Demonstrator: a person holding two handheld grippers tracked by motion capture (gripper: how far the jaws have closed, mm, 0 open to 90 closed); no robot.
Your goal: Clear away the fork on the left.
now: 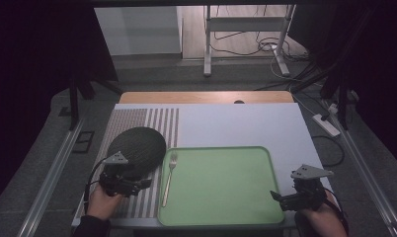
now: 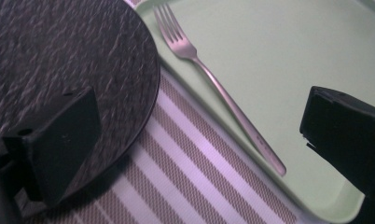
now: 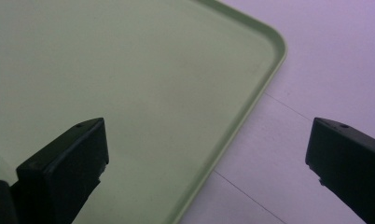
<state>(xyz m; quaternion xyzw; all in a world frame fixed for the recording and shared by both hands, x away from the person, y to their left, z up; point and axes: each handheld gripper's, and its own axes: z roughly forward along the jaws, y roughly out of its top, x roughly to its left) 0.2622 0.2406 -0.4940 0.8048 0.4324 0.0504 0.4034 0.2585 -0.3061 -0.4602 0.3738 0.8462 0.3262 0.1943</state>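
green tray on counter, fork along its left edge, dark plate beside. left gripper wide open, empty; right gripper wide open, empty.

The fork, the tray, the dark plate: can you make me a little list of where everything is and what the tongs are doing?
fork: lies along the tray's left edge, tines pointing away
tray: green, on the white table
dark plate: round, on the striped mat, left of the tray
left tongs: open, over the plate's near edge
right tongs: open, over the tray's near right corner
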